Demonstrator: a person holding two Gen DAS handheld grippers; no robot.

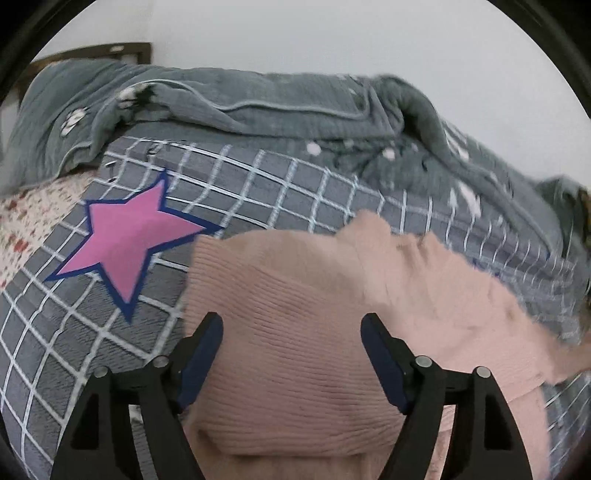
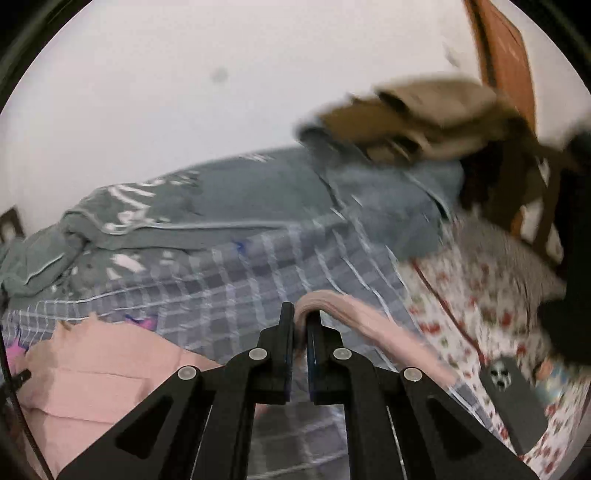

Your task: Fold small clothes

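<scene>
Jaws of the left gripper point(image 1: 291, 328) are spread wide, with nothing clamped between them; jaws of the right gripper point(image 2: 300, 314) are drawn nearly together, and a fold of fabric is pinched in the narrow gap.

Beneath both, a grey bed cover with a white grid pattern point(image 1: 258, 177) is seen spread across the bed. A bulky grey-green quilt with pale piping and white spots point(image 1: 258, 99) is heaped along the far side, against a plain pale wall point(image 1: 332, 33). A cream sheet printed with small red motifs point(image 2: 476, 291) is exposed at the edges of the cover.

The pink ribbed knit garment point(image 1: 295, 332) is laid on the grid cover. In the left wrist view its ribbed body is framed between the open fingers and passes under them, no pad being closed on it. In the right wrist view a raised strip of the same garment point(image 2: 354, 314) is looped over the closed fingertips and trails off to the right, while the main body lies lower left.

A pink star with a dark blue outline point(image 1: 129, 236) is printed on the cover, just left of the garment. A dark phone case bearing a pale mask face point(image 2: 511, 398) is noted on the red-printed sheet.
</scene>
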